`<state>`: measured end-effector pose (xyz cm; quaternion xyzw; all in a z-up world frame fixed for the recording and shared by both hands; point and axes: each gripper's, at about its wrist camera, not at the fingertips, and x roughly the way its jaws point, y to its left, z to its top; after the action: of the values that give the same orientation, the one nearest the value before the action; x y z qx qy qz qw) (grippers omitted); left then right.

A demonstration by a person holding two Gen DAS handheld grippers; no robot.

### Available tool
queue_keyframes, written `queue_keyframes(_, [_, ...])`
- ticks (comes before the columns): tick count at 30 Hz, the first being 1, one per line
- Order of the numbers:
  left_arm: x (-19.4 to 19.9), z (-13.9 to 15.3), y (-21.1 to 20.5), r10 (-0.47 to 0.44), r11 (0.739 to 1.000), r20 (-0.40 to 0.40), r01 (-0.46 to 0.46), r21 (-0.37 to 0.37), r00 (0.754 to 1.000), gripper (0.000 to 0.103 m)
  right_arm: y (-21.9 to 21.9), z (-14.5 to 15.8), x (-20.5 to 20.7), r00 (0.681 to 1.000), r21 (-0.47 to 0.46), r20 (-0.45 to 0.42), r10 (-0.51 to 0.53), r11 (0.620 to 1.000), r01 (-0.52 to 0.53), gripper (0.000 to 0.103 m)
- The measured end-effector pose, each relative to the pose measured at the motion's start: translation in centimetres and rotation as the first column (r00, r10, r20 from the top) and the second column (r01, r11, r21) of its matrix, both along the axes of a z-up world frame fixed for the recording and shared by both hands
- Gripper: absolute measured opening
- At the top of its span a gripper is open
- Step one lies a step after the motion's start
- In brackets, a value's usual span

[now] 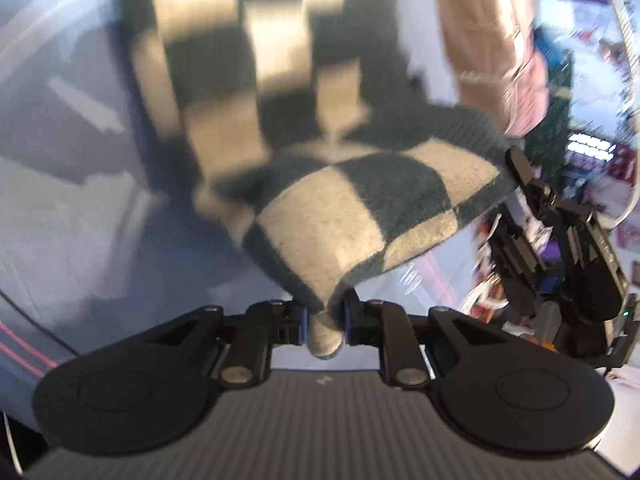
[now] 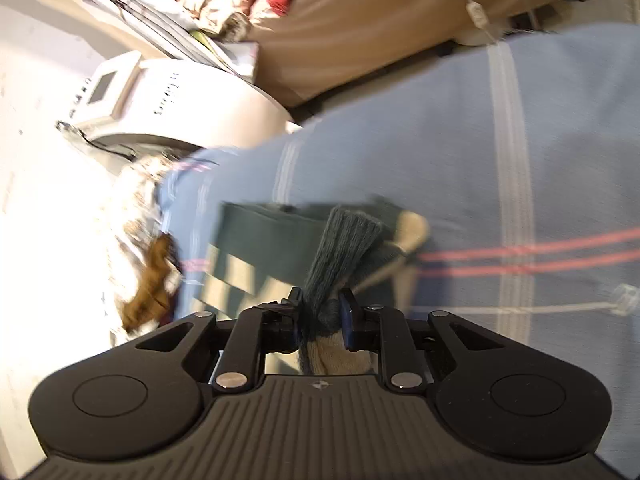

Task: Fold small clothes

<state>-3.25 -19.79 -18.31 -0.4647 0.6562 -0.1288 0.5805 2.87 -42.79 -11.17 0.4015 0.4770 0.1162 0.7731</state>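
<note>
A small knitted garment [image 1: 348, 216] in dark green and cream checks hangs lifted above a blue striped cloth [image 1: 100, 208]. My left gripper [image 1: 325, 316] is shut on one cream corner of it. In the left wrist view the right gripper [image 1: 516, 168] holds the far edge at the right. In the right wrist view my right gripper [image 2: 322, 312] is shut on a bunched dark green ribbed edge of the garment [image 2: 340, 248], with cream knit showing behind the jaws. The rest of the garment [image 2: 260, 248] trails down to the left.
The blue cloth with white and pink stripes [image 2: 480, 152] covers the work surface. A white machine [image 2: 168, 100] stands at the left. A tan bulky cover [image 2: 380, 20] and papers lie beyond. A person's pink sleeve [image 1: 500, 60] hangs at the upper right. A brown object [image 2: 152, 284] lies left.
</note>
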Motion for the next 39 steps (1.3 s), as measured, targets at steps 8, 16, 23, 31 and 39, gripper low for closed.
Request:
queue_keyframes(8, [9.0,2.2,16.5,0.195,0.958,0.123,-0.216,0.190,0.973,0.003,12.7,0.5,10.7,1.000,0.088,0.025,-0.007,0.996,0.004,0.002])
queue_keyframes(16, [14.6,3.0,24.1,0.031,0.950,0.199,-0.090,0.299,0.980,0.017,22.5,0.3,15.5,0.996,-0.147,0.064,0.066,0.988,-0.056,0.052])
queue_keyframes(23, [13.5,5.1,18.5,-0.290,0.924,0.343,0.168,0.343,0.893,0.076,20.3,0.9,13.2,0.981,-0.613,-0.069,0.182,0.768,-0.185,0.097])
queue_keyframes(31, [12.6,5.1,15.8,-0.504,0.814,0.385,0.277,0.510,0.773,0.095,19.7,-1.1,14.9,0.972,-0.581,-0.223,0.073,0.791,-0.192,0.103])
queue_keyframes(39, [12.8,3.4,12.7,-0.592,0.767,0.365,0.363,0.529,0.718,0.079,23.2,-8.6,17.9,0.856,-0.590,-0.515,-0.039,0.741,-0.321,0.103])
